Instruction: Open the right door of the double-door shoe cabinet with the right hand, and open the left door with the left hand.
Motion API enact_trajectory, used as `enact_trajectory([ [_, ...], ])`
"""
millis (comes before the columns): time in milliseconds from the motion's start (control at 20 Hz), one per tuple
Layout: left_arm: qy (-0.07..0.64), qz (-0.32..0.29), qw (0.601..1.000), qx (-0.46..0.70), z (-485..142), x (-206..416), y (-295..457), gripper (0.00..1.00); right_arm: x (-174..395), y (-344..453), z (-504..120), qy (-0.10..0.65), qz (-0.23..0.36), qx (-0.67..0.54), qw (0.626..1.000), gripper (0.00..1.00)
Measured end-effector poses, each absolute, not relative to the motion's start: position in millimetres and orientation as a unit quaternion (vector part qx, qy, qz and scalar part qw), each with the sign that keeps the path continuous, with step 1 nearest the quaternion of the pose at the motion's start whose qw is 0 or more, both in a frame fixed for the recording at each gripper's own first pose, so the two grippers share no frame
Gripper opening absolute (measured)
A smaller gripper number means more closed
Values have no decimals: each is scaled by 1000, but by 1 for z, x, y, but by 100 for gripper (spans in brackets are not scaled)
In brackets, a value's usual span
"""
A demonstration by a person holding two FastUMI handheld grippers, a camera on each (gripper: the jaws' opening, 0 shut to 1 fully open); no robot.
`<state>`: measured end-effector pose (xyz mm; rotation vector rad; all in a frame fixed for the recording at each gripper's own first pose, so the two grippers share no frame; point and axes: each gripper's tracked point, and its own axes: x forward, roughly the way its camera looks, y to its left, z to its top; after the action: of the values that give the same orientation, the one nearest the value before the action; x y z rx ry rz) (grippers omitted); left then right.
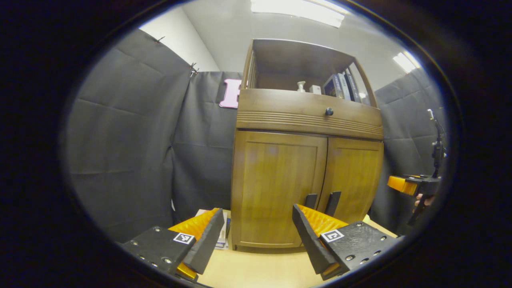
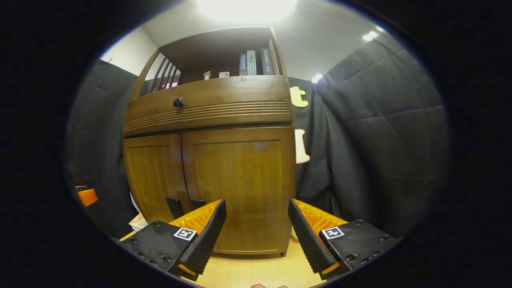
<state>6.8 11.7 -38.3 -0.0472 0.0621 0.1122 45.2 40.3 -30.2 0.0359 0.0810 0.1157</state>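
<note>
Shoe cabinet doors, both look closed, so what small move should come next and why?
Probably ease the right hand-held gripper left and forward toward the right door's handle. Both doors sit closed, its fingers stand open and apart from the cabinet, and the handle lies left of them.

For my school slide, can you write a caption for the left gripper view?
Open left gripper faces the shoe cabinet, both doors closed.
</note>
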Motion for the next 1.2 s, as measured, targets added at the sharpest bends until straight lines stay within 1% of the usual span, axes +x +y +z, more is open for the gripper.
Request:
enact_trajectory([
  [300, 42, 85, 995, -24, -53, -5, 24, 99, 74, 86, -44, 51, 98, 3, 994, 98],
  [450, 39, 118, 992, 11, -52, -14, 36, 100, 84, 109, -54, 57, 124, -4, 991, 98],
  [500, 40, 122, 991, 19, -55, -16, 35, 100, 89, 117, -55, 60, 131, -4, 990, 93],
  [550, 44, 124, 991, 20, -57, -17, 34, 100, 95, 125, -57, 62, 138, -3, 989, 93],
  [600, 47, 126, 991, 19, -60, -17, 34, 100, 99, 132, -61, 66, 144, -2, 987, 98],
  [750, 60, 139, 988, 18, -65, -19, 35, 100, 109, 148, -71, 79, 160, 0, 984, 98],
  [800, 64, 145, 987, 21, -68, -21, 35, 100, 114, 156, -76, 84, 165, 1, 983, 93],
  [950, 80, 162, 983, 25, -75, -23, 36, 100, 126, 171, -94, 100, 175, 4, 979, 93],
  [1000, 84, 168, 982, 24, -77, -24, 36, 100, 131, 173, -99, 107, 177, 4, 978, 98],
  [1200, 100, 190, 977, 15, -86, -26, 36, 100, 144, 186, -123, 127, 180, 2, 975, 98],
])
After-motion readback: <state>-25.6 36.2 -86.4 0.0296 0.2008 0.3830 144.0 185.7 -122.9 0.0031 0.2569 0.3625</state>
